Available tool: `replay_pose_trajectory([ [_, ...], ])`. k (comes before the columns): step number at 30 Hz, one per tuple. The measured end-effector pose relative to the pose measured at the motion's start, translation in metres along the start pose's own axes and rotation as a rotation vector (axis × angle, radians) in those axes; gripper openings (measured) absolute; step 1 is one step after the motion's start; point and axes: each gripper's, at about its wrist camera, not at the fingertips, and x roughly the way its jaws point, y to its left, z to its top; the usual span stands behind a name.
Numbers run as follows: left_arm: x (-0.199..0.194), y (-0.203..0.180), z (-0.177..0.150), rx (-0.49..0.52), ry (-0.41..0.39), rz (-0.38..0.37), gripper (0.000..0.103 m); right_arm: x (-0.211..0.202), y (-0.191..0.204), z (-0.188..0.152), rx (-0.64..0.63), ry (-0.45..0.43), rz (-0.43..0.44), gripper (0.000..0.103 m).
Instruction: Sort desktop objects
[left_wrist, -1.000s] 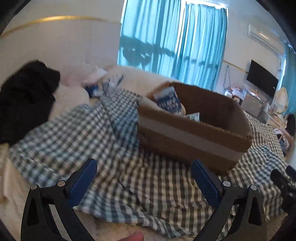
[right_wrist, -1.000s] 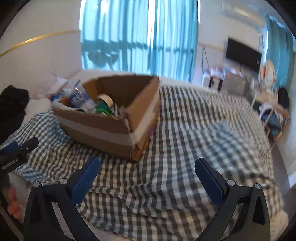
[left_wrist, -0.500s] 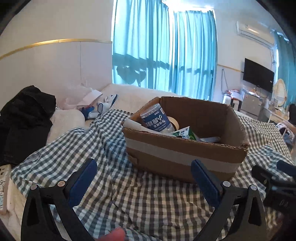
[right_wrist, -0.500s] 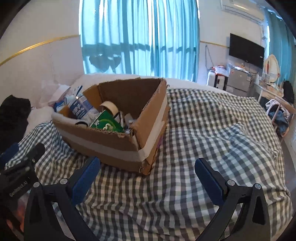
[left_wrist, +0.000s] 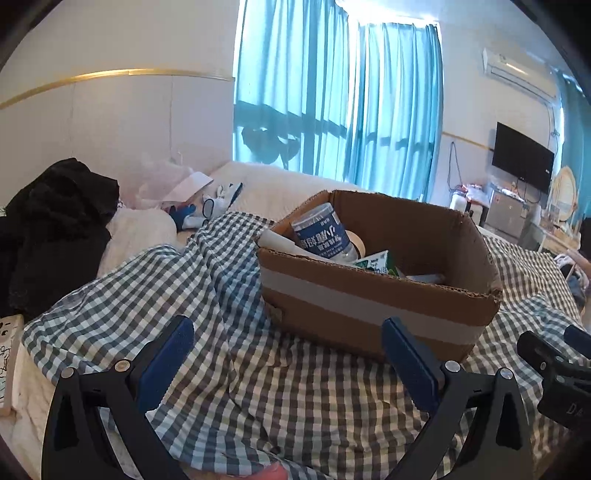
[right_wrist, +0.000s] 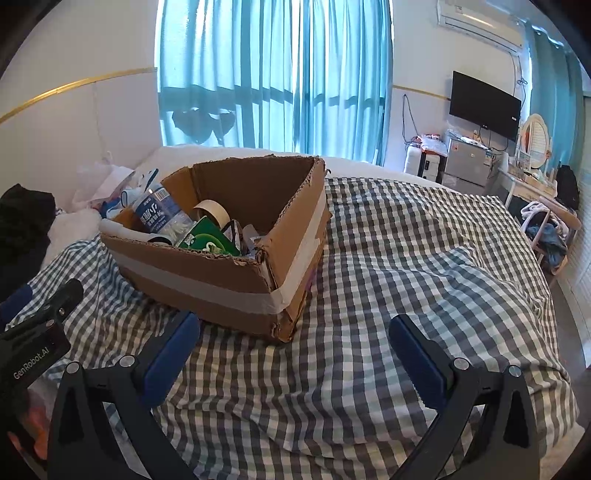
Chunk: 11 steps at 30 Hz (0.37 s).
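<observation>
An open cardboard box (left_wrist: 369, 314) (right_wrist: 207, 280) with a pale tape band sits on a checked cloth (left_wrist: 258, 387) (right_wrist: 406, 258) spread over a bed. Inside it I see a water bottle with a blue label (left_wrist: 321, 232) (right_wrist: 159, 214), a roll of tape (right_wrist: 212, 210), a green carton (left_wrist: 373, 260) (right_wrist: 208, 238) and other small items, partly hidden by the wall. My left gripper (left_wrist: 288, 354) is open and empty, just short of the box's near wall. My right gripper (right_wrist: 295, 350) is open and empty, facing the box's near corner. Each gripper shows at the edge of the other's view.
A black garment (left_wrist: 55, 229) lies at the left on the white bedding. Crumpled paper and blue-white items (left_wrist: 199, 206) sit behind the cloth. Blue curtains (right_wrist: 273, 74), a wall television (right_wrist: 484, 105) and cluttered furniture (right_wrist: 461, 162) stand at the far side. Checked cloth stretches right of the box.
Both views have steadied and pitched so the box sits lower and closer in frame, its contents showing more clearly. Both grippers have stayed open.
</observation>
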Motion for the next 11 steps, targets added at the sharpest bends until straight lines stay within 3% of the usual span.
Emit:
replay_pose_trajectory([
  [11, 0.0072, -0.0055, -0.0031, 0.013, 0.010, -0.006, 0.103, 0.0078, 0.0012, -0.0054, 0.004, 0.027, 0.004, 0.102],
])
